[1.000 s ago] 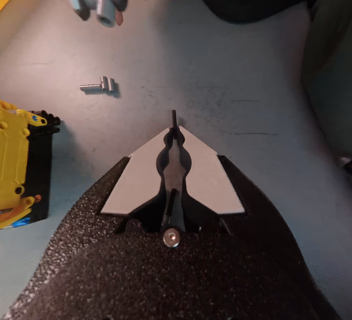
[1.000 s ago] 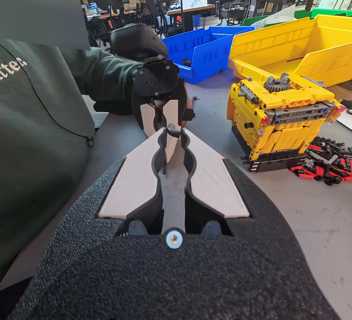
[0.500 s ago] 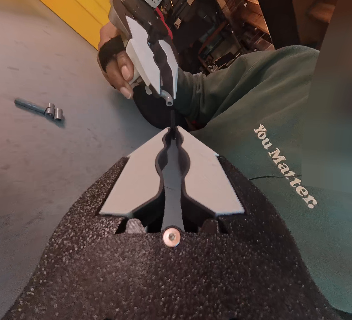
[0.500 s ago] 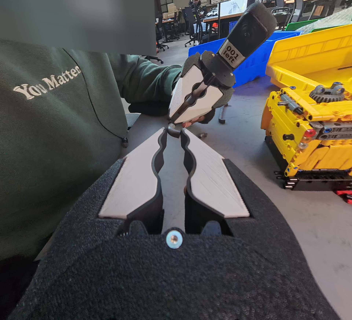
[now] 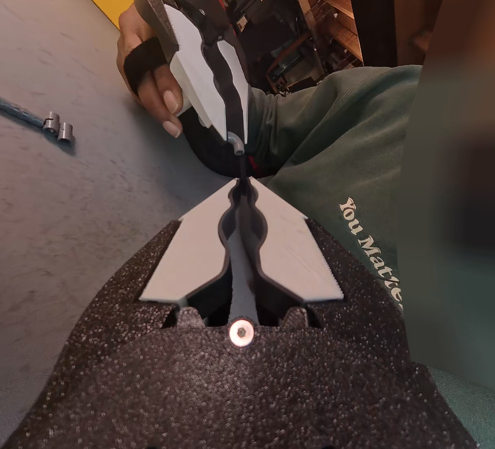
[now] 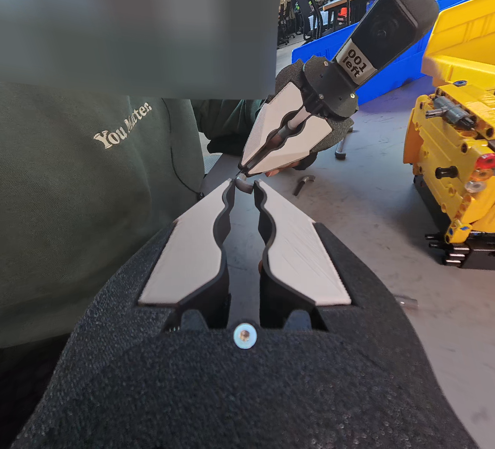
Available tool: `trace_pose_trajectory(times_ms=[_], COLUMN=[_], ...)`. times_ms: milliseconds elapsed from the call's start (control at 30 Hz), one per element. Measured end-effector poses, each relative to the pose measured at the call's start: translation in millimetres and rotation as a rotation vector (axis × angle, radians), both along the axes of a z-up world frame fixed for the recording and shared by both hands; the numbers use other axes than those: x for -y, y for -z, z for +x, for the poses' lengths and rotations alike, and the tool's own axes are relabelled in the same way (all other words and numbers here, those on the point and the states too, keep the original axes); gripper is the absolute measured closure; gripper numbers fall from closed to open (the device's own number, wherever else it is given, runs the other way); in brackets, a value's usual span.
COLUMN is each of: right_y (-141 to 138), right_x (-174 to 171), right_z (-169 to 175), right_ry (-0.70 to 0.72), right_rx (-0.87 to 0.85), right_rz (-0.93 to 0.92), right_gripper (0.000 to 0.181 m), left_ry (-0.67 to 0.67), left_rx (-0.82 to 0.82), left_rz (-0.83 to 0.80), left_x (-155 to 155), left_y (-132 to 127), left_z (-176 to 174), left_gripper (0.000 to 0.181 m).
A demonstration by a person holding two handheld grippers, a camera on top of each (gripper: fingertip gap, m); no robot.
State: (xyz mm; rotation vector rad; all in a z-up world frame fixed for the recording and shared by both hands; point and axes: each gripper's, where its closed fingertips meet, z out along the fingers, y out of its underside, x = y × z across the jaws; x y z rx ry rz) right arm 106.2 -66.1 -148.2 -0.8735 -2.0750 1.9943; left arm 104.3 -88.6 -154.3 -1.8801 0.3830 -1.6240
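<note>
- left gripper [image 5: 242,182] clenched on a thin black axle [image 5: 242,168] that juts from its tips toward the right gripper [image 5: 235,139]
- right gripper [image 6: 242,184] grasps a small grey elbow connector [image 6: 243,186] at its tips, its fingers only slightly apart; the connector's open end sits at the axle's tip, both held above the surface [image 5: 67,208]
- handling, as a judgement: both pieces look light, stiff, smooth plastic; the axle may twist or slip, so hold it near the end; the connector is best pinched across its bend
- surface grey and scuffed; a grey pin with two bushes [image 5: 56,129] lies to the left; a loose grey elbow [image 6: 302,183] to the right
- yellow brick model [image 6: 455,157] far right; blue bin [image 6: 396,66] and yellow bin [image 6: 468,34] behind; desks and chairs beyond
</note>
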Motion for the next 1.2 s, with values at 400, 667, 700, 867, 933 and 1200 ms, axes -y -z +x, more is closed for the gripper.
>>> trace_pose_trajectory(times_ms=[400, 667, 700, 867, 933, 1200], right_y=[7.3, 28.3, 32.6, 38.3, 47.8, 81.8], right_x=[7.1, 8.9, 8.7, 6.1, 6.5, 10.7], right_z=[3.7, 6.5, 6.0, 5.8, 7.0, 10.3], right_ry=[-0.025, -0.028, -0.024, 0.001, -0.001, -0.021], right_rx=[0.020, 0.080, 0.087, 0.104, 0.130, 0.185], right_rz=[0.058, 0.237, 0.270, 0.329, 0.385, 0.554], right_gripper=[0.168, 0.169, 0.168, 0.168, 0.168, 0.168], left_ry=[0.018, 0.005, 0.005, 0.005, 0.008, 0.032], left_rx=[-0.034, -0.124, -0.144, -0.217, -0.271, -0.509], left_rz=[-0.009, -0.014, -0.017, -0.013, -0.011, 0.027], left_x=[2.0, 0.0, 0.1, -0.7, -0.2, 3.0], left_y=[7.0, 20.5, 24.3, 34.5, 42.3, 71.7], left_z=[4.0, 2.9, 2.7, 4.8, 5.1, 7.1], left_gripper=[0.179, 0.181, 0.181, 0.180, 0.180, 0.180])
